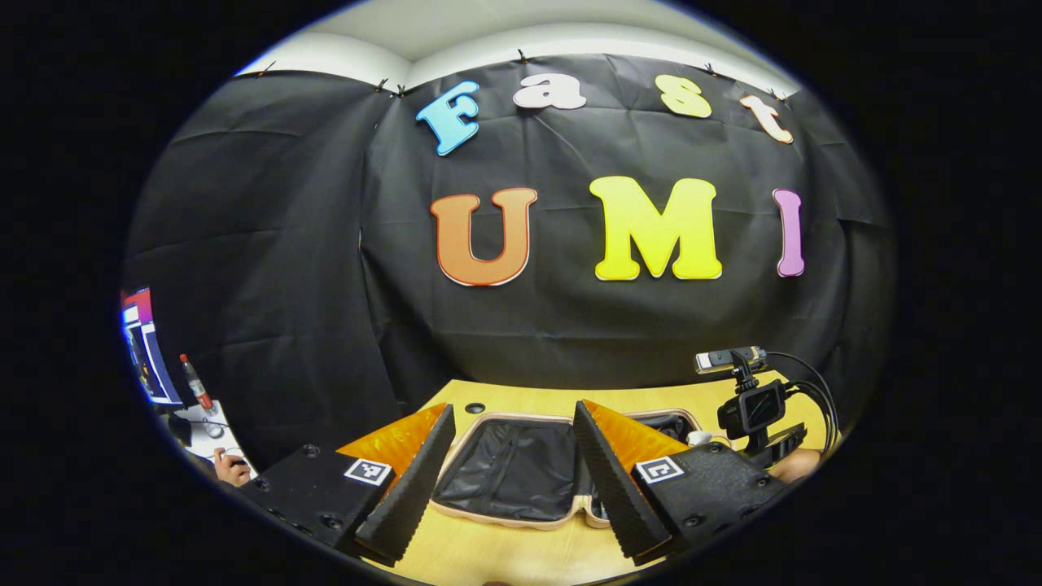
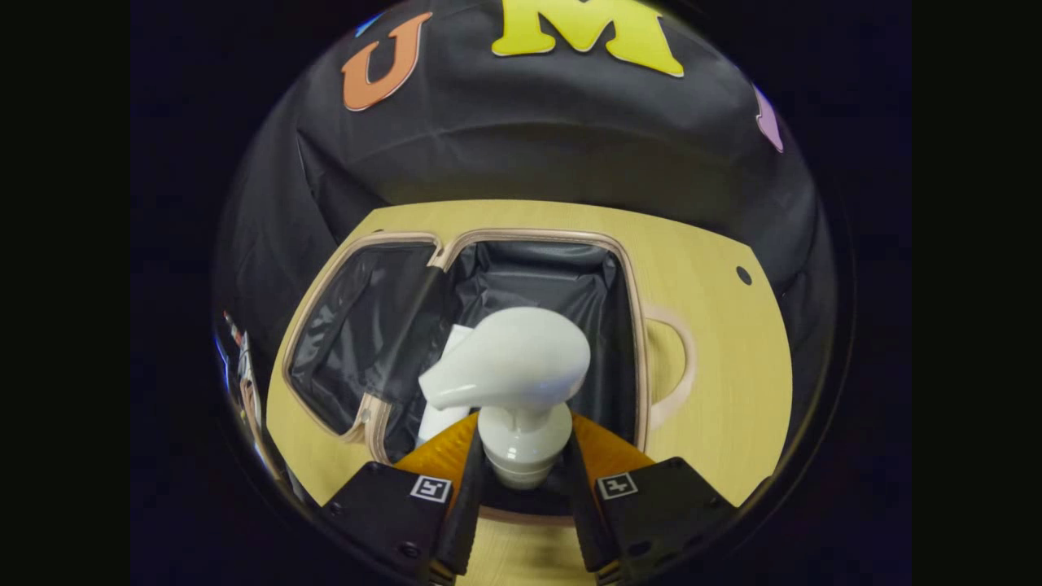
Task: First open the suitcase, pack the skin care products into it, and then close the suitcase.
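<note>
So right gripper (image 2: 521,472) clamps pump bottle (image 2: 513,382) at neck, upright, spout pointing left, over open suitcase (image 2: 627,325) w/ white item inside. Left gripper (image 1: 513,480) wide open, empty.

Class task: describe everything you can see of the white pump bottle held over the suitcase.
The white pump bottle looks like glossy plastic. Its broad, rounded pump head has a spout pointing left in the right gripper view; below it sit a short stem and a ribbed collar. The body is hidden under the collar. The right gripper is shut on its neck, one finger at each side. It hangs upright over the open suitcase, above the dark-lined main compartment, where another white item lies.
</note>
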The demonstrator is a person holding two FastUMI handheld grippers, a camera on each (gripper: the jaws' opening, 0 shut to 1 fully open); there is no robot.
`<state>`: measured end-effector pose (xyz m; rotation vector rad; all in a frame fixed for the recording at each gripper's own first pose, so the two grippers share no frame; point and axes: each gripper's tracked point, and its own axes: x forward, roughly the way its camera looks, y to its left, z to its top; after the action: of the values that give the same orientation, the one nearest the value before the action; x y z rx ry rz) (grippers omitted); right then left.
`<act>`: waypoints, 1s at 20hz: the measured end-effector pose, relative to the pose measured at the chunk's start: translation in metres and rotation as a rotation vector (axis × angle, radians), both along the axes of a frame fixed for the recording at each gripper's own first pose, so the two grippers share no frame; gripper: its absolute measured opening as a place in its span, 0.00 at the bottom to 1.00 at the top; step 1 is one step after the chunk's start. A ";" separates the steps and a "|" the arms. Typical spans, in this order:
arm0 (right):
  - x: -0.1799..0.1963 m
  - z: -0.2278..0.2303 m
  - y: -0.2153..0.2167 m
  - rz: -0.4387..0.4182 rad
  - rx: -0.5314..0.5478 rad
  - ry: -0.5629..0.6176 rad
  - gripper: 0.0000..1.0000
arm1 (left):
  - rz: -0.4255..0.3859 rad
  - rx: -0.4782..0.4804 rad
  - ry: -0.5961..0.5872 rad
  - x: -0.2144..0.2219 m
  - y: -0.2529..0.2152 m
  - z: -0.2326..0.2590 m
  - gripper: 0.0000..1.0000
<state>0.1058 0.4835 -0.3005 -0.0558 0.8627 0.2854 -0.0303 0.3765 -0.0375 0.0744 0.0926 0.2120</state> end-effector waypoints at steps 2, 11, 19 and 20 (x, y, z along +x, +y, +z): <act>0.016 -0.006 0.001 -0.047 0.006 0.020 0.48 | -0.016 0.054 -0.066 0.001 0.000 0.025 0.93; 0.032 -0.054 0.006 -0.156 -0.022 0.182 0.48 | -0.027 0.031 -0.121 0.013 0.011 0.054 0.98; 0.030 -0.056 0.008 -0.165 -0.018 0.198 0.60 | 0.058 0.010 -0.059 0.024 0.073 0.037 0.98; 0.030 -0.050 0.006 -0.160 -0.017 0.180 0.66 | 0.058 -0.002 -0.059 0.028 0.080 0.035 0.98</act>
<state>0.1357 0.4894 -0.3506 0.0230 1.0424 0.1343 -0.0025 0.4568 -0.0024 0.0636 0.0367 0.2717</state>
